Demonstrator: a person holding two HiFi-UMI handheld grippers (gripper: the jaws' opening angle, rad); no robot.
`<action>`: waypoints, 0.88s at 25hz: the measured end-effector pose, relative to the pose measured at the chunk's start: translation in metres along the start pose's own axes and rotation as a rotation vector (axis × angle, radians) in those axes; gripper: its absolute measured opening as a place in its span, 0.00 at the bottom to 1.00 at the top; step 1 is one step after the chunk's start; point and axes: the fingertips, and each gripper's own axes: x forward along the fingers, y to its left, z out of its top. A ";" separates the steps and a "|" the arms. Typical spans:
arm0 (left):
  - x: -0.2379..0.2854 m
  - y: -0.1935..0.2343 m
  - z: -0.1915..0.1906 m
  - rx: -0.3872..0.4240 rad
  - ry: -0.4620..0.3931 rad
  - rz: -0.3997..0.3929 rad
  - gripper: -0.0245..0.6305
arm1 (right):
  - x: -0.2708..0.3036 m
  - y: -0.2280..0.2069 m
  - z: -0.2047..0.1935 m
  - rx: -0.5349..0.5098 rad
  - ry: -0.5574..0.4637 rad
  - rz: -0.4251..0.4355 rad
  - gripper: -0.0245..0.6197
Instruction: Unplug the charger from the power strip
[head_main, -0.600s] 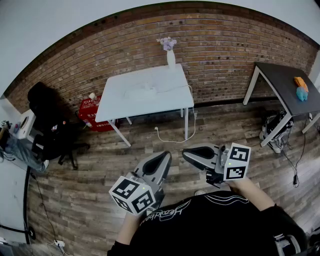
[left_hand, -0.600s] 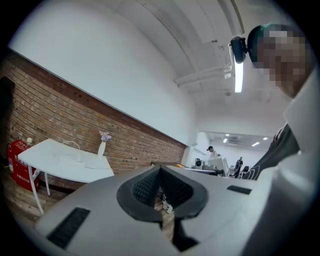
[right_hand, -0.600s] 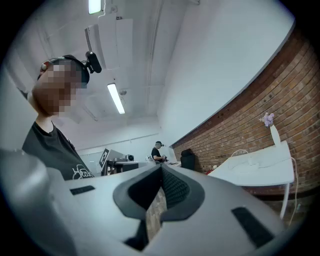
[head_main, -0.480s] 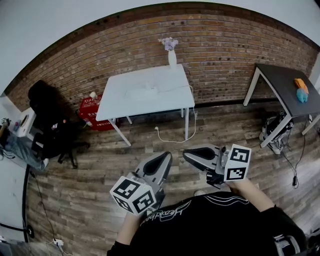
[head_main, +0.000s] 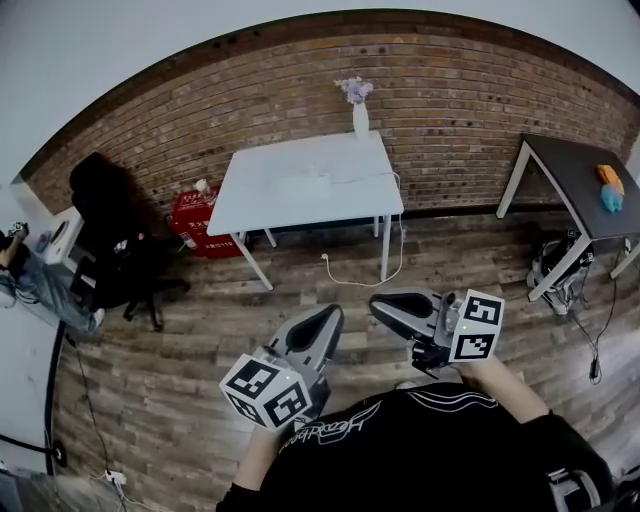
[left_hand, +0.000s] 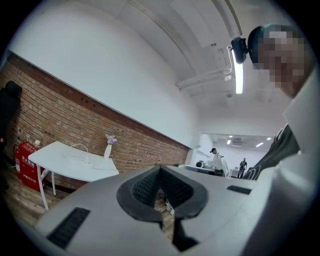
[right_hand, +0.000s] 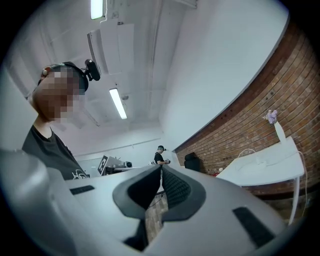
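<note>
Far ahead, a white table (head_main: 262, 202) stands against the brick wall. On it lies a white power strip (head_main: 298, 184), and a white cable (head_main: 362, 176) runs off the table's right side to a plug on the floor (head_main: 325, 258). The charger is too small to make out. My left gripper (head_main: 331, 316) and right gripper (head_main: 377, 303) are held close to my body above the wood floor, well short of the table. Both are shut with nothing between the jaws. The table (left_hand: 60, 161) shows at the left of the left gripper view, and the table (right_hand: 272, 167) is at the right of the right gripper view.
A vase of flowers (head_main: 360, 112) stands at the table's back edge. A red box (head_main: 192, 212) and a black office chair (head_main: 112, 250) are left of it. A dark table (head_main: 585, 190) with orange and teal items stands right. Loose cables lie on the floor (head_main: 590, 350).
The head view has swung slightly, so the white table now sits a little further right in the picture. Both grippers keep their places, still shut.
</note>
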 end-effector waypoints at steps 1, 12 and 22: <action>-0.003 0.001 0.000 0.000 -0.002 0.003 0.04 | 0.002 0.001 -0.001 0.003 -0.004 0.002 0.04; -0.003 0.028 -0.005 -0.045 0.011 0.034 0.04 | 0.017 -0.015 -0.015 0.048 0.034 0.005 0.04; 0.015 0.082 0.004 -0.047 0.022 0.101 0.04 | 0.052 -0.064 -0.010 0.050 0.007 0.051 0.03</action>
